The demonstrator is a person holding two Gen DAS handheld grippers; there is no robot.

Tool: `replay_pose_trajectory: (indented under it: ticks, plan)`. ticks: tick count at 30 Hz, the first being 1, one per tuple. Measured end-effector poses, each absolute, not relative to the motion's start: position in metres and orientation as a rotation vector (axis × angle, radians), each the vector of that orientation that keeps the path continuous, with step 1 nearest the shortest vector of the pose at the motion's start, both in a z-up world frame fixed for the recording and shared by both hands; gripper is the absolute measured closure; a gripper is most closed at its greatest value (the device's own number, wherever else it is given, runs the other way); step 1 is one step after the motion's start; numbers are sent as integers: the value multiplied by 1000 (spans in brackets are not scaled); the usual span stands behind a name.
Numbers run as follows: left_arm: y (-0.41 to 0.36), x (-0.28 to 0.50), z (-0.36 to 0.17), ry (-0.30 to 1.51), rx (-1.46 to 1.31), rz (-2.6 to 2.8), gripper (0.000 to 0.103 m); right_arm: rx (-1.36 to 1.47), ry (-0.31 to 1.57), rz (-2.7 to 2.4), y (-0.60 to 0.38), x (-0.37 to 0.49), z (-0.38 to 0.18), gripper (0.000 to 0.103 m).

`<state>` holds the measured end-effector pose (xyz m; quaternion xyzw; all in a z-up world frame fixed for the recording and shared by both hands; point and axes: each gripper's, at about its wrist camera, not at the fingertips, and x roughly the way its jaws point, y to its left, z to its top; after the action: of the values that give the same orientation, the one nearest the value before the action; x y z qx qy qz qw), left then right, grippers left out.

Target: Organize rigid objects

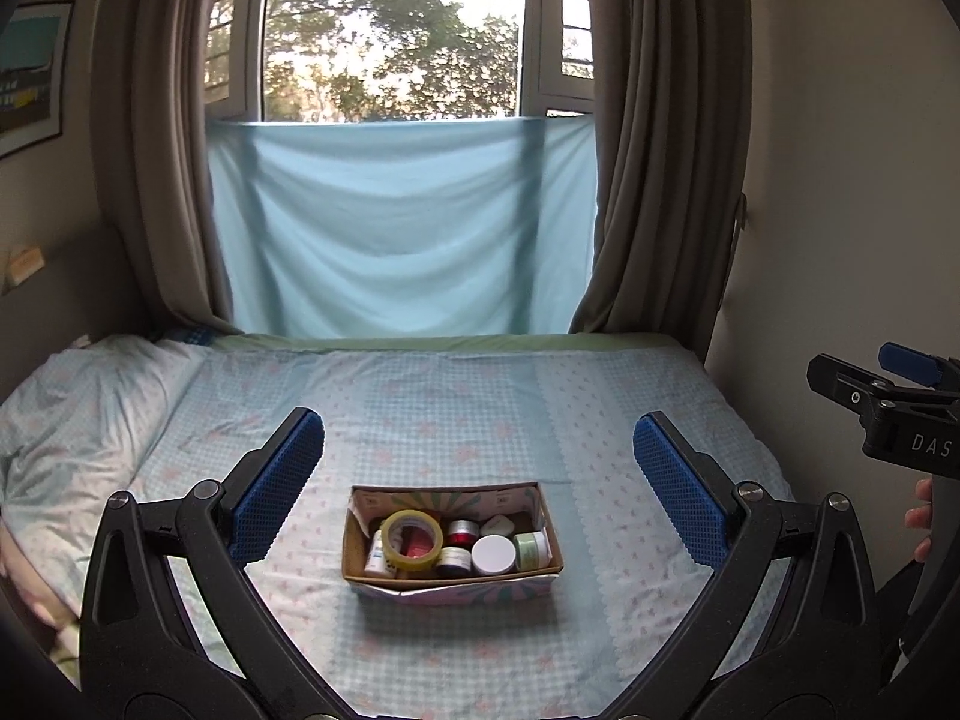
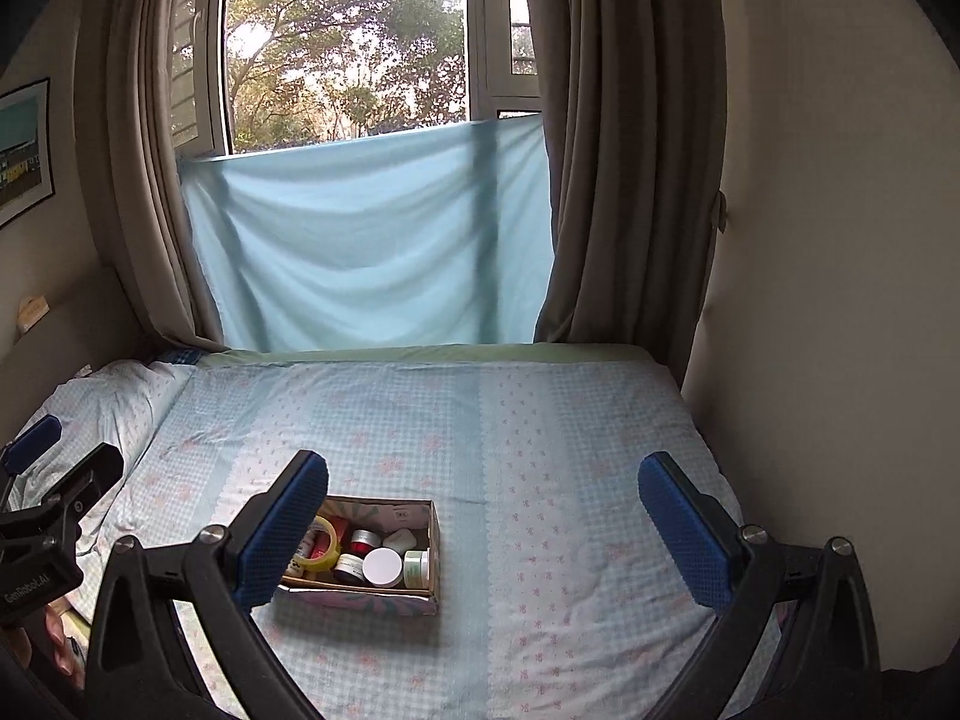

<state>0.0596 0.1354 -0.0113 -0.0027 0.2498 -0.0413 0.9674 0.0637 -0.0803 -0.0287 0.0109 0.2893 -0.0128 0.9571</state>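
Observation:
A small cardboard box (image 1: pixel 543 516) with a floral outside sits on the bed. It holds a yellow tape roll (image 1: pixel 411 538), a white-lidded jar (image 1: pixel 493 554), a green jar (image 1: pixel 533 550), a red-and-silver jar (image 1: pixel 462 532) and other small containers. My left gripper (image 1: pixel 479 480) is open and empty, held above and in front of the box. My right gripper (image 2: pixel 483 516) is open and empty, to the right of the box (image 2: pixel 433 525). Its left finger hides the box's left end.
The bed (image 1: pixel 480 396) has a light blue checked sheet. A pillow (image 1: pixel 72 420) lies at the left. Grey curtains and a blue cloth (image 1: pixel 402 228) hang at the window behind. A wall (image 2: pixel 840 300) stands at the right.

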Motion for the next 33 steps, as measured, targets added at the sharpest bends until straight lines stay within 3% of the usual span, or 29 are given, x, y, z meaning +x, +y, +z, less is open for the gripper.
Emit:
replay_pose_trajectory:
  ticks: [33]
  plan:
    - [131, 54, -5, 469, 2, -76, 0, 10, 552, -35, -81, 57, -20, 0]
